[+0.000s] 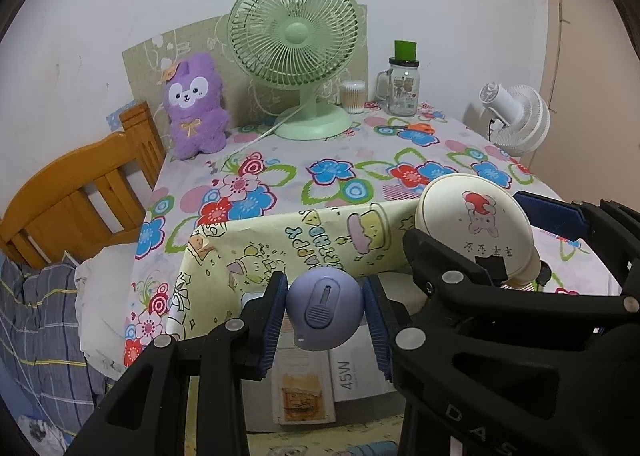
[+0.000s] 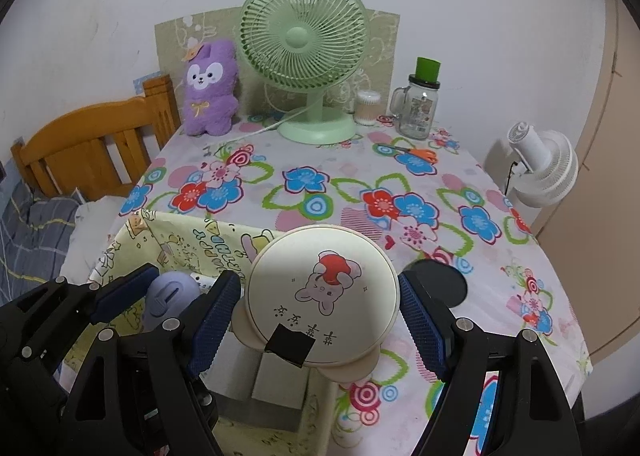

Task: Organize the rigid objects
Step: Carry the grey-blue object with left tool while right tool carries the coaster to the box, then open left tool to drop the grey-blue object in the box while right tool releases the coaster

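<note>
My left gripper is shut on a small round purple device with a slider on its face, held above a yellow cartoon-print storage box. My right gripper is shut on a cream round case with a bunny picture and a black tape patch, held at the box's right side. The cream case also shows in the left wrist view. The purple device shows in the right wrist view, between the left gripper's fingers. White cartons lie inside the box.
A floral tablecloth covers the table. At the back stand a green fan, a purple plush, a cotton swab tub and a glass jar. Orange scissors lie near the jar. A white fan is right, a wooden bed frame left.
</note>
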`<state>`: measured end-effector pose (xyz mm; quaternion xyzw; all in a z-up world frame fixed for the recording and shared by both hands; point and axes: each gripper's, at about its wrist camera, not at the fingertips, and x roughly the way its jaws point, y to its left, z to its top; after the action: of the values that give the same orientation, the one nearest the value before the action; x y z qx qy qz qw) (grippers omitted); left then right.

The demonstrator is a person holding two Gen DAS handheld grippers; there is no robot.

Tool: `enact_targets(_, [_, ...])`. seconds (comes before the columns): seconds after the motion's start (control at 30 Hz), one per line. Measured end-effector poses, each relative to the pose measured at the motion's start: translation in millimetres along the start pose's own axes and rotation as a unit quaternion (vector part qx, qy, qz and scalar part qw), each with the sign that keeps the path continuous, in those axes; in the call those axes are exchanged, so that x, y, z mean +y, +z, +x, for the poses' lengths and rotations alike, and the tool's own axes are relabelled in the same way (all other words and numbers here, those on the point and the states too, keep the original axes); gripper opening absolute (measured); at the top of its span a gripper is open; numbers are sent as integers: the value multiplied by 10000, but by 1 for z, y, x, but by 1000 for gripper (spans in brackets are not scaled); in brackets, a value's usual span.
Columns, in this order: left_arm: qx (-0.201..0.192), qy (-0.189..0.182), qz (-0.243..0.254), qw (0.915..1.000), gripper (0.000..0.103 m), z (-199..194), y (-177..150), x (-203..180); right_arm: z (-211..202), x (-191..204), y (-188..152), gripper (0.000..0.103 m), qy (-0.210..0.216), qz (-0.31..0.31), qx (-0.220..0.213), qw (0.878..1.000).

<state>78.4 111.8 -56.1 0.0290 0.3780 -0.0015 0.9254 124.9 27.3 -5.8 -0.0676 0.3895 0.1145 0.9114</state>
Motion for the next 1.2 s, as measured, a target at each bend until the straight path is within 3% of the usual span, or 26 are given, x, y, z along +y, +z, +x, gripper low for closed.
enact_targets(0.47, [296,-55,-201,9993,40,27,-6,20,31,18,2,81,172,-70,234,9996])
enact_targets(0.73, [412,-73,-343,9985,41,31,-7,25,35,25,2,82,5,-198,141,9997])
enact_targets(0.83, [416,-36,-354,9985,47,30,-7,25,35,25,2,82,-10,-209,131,9997])
enact_targets(0.9, [394,-60,-350,9986,56,26,-8,24,35,25,2,82,-5,-216,130,9997])
enact_targets(0.93, [393,-40,-362,9986,69,25,-8,23,35,25,2,82,11,-207,126,9997])
enact_targets(0.97, [364,0,-398,9985,73,22,-8,24,34,25,2,82,68,-190,114,9997])
enact_targets(1.1, [354,16,-471,9983,73,18,-9,28,33,27,4,82,409,-122,129,9990])
enact_targets(1.2, [434,99,-466,9979,74,20,-11,29,36,30,3,82,427,-130,211,9988])
